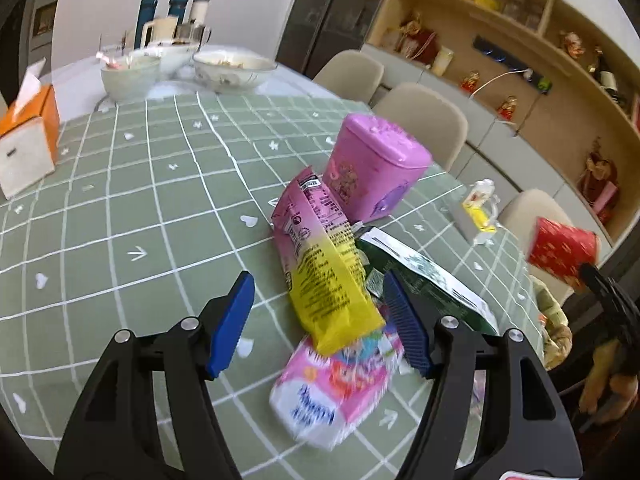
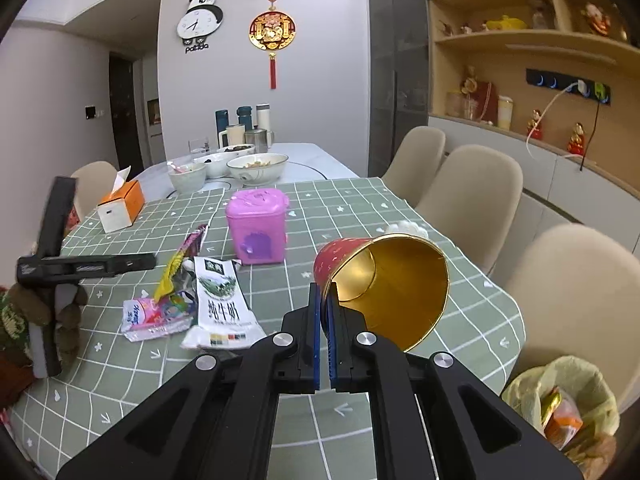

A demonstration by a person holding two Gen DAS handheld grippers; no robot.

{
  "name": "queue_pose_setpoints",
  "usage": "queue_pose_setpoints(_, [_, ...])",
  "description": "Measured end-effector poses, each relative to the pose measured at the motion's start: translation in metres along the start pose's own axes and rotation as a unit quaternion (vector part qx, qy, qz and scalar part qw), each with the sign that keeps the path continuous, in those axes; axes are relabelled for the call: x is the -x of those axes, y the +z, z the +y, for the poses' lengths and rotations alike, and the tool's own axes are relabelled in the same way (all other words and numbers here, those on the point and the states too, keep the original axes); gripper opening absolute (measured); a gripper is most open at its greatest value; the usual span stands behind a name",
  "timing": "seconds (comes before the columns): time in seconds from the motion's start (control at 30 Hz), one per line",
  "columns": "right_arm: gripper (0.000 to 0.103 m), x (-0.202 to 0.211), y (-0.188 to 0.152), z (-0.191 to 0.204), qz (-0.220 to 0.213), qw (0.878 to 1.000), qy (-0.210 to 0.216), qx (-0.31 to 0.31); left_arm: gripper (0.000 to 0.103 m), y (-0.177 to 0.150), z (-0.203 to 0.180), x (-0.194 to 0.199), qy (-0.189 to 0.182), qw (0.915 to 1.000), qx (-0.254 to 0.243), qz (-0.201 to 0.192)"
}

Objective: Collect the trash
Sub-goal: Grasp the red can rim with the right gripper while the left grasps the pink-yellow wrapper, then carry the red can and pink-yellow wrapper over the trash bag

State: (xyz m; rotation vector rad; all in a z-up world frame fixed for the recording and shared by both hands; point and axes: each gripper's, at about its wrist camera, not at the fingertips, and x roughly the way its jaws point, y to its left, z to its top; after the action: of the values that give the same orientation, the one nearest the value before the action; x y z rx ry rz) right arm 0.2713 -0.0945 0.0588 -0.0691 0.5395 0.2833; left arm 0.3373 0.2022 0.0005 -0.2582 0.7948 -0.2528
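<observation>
While the right gripper has its fingers clenched on the rim of the paper cup, we carry that cup tipped on its side, gold inside facing us, above the green checked surface. Down at the lower right sits the trash bag, its mouth open with some wrappers already inside, so we judge this step as the carry-and-drop of the cup. Over on the other side, our left gripper has its fingers spread wide, straddling the pink and yellow snack wrapper, gripping nothing yet. That wrapper lies across a pink tissue pack and beside a green and white milk pouch, all heaped together just in front of the pink box. Next, we reckon, the right side needs to swing the cup out past the surface edge, over the bag, and let go only once it is above the opening. The left then has to close on the wrapper alone, without dragging the tissue pack underneath along with it.
</observation>
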Motion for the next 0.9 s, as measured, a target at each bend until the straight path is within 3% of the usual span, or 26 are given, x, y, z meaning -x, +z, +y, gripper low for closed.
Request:
queue_pose_setpoints(0.07, [0.005,0.002,-0.005,-0.002,0.001,1.000,0.000,-0.001,0.053,0.004,0.001,-0.015,0.006,0.9997,0.016,0.018])
queue_pose_setpoints(0.17, [0.005,0.006,-0.013,-0.006,0.004,1.000,0.000,-0.006,0.029,0.007,0.009,-0.031,0.010,0.9986,0.036,0.038])
queue_pose_setpoints(0.23, [0.005,0.009,-0.017,-0.012,0.006,1.000,-0.002,-0.010,0.021,0.007,0.012,-0.027,0.013,0.9985,0.044,0.030])
queue_pose_setpoints(0.4, [0.005,0.016,-0.021,-0.027,0.002,1.000,-0.005,-0.022,0.021,0.011,0.008,0.011,0.024,0.9982,0.048,-0.026])
queue_pose_setpoints(0.57, [0.005,0.024,-0.024,-0.031,-0.007,1.000,0.001,-0.025,0.021,0.012,-0.022,0.042,0.032,0.9976,0.009,-0.061])
queue_pose_setpoints(0.9, [0.005,0.071,-0.029,-0.067,-0.042,0.998,-0.025,-0.035,0.021,0.004,-0.131,0.066,-0.028,0.9918,-0.085,-0.091])
